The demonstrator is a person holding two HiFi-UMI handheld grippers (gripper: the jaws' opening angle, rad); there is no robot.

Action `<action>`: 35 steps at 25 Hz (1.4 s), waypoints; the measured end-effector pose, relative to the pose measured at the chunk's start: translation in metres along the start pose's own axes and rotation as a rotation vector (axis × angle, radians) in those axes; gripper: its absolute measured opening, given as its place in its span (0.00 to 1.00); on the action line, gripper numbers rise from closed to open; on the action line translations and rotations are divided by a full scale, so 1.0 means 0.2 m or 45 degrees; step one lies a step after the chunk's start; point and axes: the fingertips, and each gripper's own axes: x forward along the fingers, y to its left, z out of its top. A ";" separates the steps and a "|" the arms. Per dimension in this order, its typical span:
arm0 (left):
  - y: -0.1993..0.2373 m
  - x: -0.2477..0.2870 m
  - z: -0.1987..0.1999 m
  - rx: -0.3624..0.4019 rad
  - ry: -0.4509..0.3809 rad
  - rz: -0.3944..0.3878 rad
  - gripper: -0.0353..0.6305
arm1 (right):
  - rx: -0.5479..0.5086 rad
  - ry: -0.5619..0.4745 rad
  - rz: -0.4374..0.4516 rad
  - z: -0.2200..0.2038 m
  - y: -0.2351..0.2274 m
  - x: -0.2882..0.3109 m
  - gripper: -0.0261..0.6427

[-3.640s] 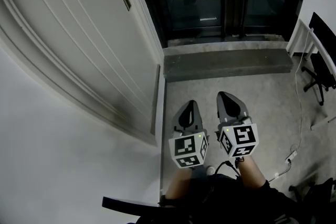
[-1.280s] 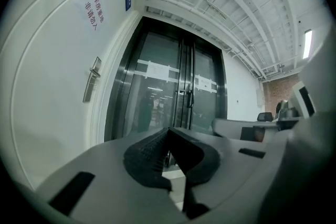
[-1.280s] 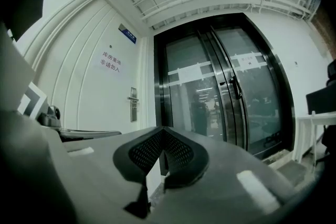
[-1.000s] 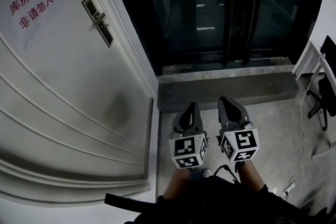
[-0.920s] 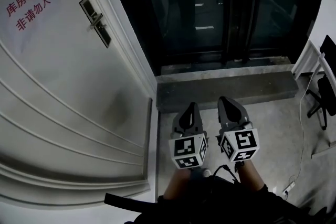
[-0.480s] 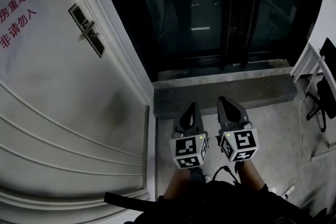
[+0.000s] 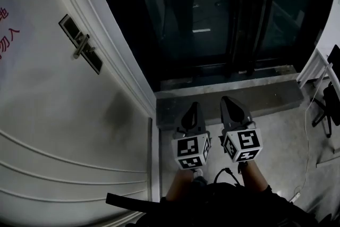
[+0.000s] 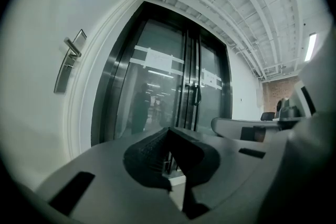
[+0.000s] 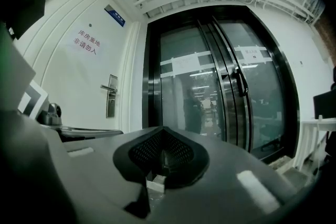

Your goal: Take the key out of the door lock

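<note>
Both pairs of jaws are pressed together with nothing between them. The left gripper (image 8: 168, 136) and right gripper (image 9: 161, 136) are held low, side by side, well apart from the white door (image 7: 64, 130). Up on that door sits the lock plate (image 7: 94, 62) with its lever handle (image 7: 81, 48). The key is too small to make out from here. Expect a light, stiff, slick bit of metal: pinch its flat head squarely and draw straight out.
</note>
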 end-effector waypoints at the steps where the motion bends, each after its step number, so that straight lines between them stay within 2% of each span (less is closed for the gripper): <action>1: 0.03 0.03 0.00 0.001 0.002 0.000 0.05 | 0.002 -0.001 -0.003 0.00 0.00 0.04 0.04; 8: 0.22 0.20 0.03 -0.007 0.008 0.007 0.05 | 0.042 -0.007 -0.017 -0.01 0.01 0.29 0.04; 17: 0.30 0.33 -0.02 -0.009 0.034 -0.023 0.05 | 0.021 0.039 -0.056 -0.10 -0.02 0.43 0.04; 24: 0.36 0.45 -0.03 -0.029 0.028 0.046 0.05 | 0.018 0.037 -0.009 -0.10 -0.08 0.56 0.04; 35: 0.34 1.01 0.04 -0.010 0.007 0.102 0.05 | 0.021 0.041 0.076 -0.05 -0.43 1.01 0.04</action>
